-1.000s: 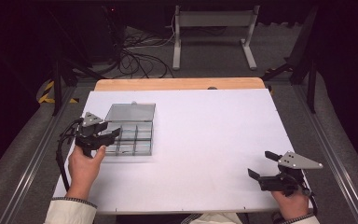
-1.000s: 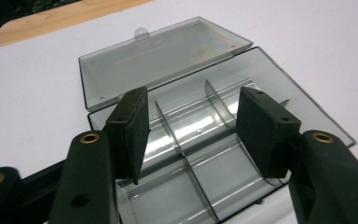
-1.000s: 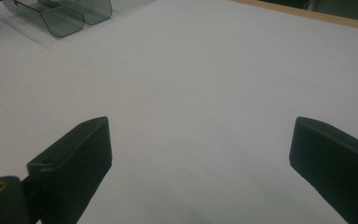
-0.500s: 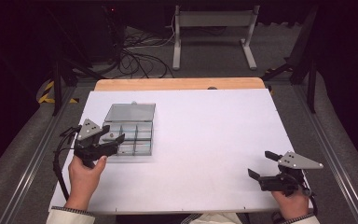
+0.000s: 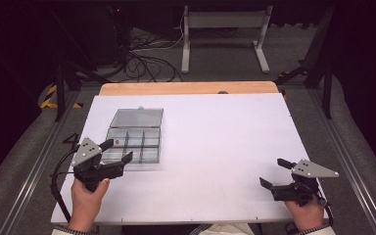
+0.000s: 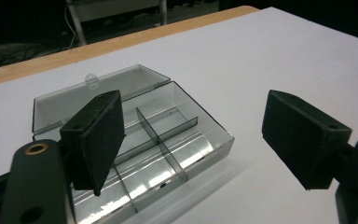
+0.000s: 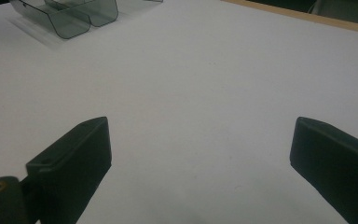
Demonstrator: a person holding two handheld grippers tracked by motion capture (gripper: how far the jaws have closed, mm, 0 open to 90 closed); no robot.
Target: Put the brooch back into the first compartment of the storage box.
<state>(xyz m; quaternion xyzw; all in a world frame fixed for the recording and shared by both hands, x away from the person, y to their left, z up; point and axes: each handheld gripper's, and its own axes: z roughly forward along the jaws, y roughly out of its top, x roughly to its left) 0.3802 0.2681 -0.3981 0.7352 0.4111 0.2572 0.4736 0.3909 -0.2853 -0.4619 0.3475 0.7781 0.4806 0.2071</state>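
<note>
The left gripper [image 5: 116,151] is held low over the near left part of the table, its jaws set wide with nothing between them; they have just been opening. Seen from above, the fingertips sit just over the near left corner of the clear compartment box [image 5: 134,142], and in the left gripper view the box [image 6: 168,140] appears through the gap between the pads [image 6: 95,140], not pressed by them. This spread is judged to mean that the box has been let go rather than being approached for a grip.

The right gripper [image 5: 273,174] is parked at the near right corner, jaws also spread wide and empty over bare white table [image 5: 225,142], well apart from the box, presumably kept out of the way.

The box lies flat on the left half of the table, its hinged lid [image 5: 138,117] folded back on the far side, so the compartments are left open upward and can be reached from above. All of them look empty. With the lid laid out, the long axis runs from near to far, slightly tilted toward the left at the near end.
</note>
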